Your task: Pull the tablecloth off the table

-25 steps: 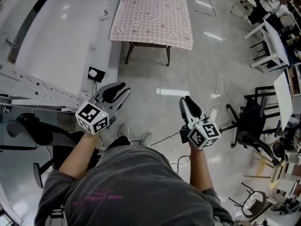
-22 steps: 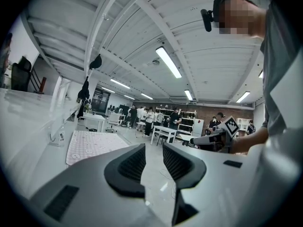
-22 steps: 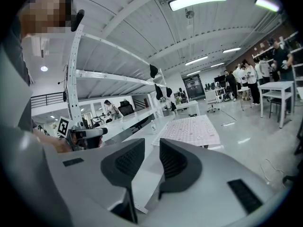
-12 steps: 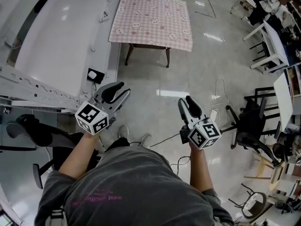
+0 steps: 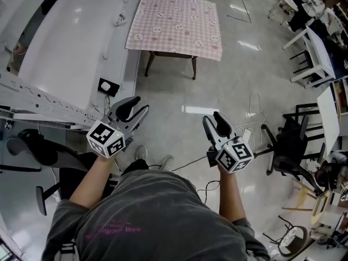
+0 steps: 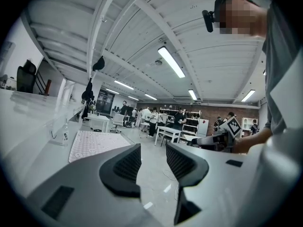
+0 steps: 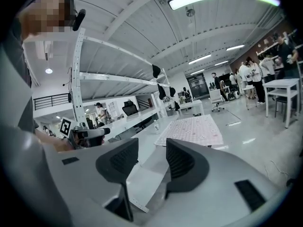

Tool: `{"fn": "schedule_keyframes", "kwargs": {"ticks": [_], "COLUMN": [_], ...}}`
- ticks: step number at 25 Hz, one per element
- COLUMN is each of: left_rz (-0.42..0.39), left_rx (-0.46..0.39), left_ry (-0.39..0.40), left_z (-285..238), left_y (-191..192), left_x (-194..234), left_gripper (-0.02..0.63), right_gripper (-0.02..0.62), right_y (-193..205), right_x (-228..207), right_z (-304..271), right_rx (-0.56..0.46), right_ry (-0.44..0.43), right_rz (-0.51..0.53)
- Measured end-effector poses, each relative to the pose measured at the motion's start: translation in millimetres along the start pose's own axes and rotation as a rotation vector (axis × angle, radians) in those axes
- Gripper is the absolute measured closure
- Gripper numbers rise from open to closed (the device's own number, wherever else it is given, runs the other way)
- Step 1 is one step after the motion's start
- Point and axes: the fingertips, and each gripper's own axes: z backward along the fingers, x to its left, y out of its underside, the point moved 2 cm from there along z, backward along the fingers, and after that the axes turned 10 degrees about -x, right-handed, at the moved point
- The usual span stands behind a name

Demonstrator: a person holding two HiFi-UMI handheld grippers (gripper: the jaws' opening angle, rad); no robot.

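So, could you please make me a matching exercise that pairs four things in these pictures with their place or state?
Things:
1. pink checked tablecloth
2. left hand-held gripper
3. black office chair
4. long white workbench

Places or states:
A. runs along the left side of the head view
B. spread over the small table, its edges hanging down
C. jaws apart, nothing between them
D. stands at the right side of the head view

Pairs: 1-B, 2-C, 3-D, 4-A
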Motion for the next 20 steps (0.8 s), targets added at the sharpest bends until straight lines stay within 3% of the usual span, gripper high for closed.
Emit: {"fn": "schedule_keyframes", "kwargs": {"ticks": [20], "left_rz": [-0.039], "left_rx": [-0.018], "left_ry": [-0.049], "left_z": [-15], "left_y": [3], "left_x": [-58], "left_gripper": [0.417], "right_gripper": [0.411], "right_y": [-12], "right_x": [-38], "right_z": [55], "right_rx": [-0.041], "right_ry": [-0.011], "right_rz": [-0.006]}}
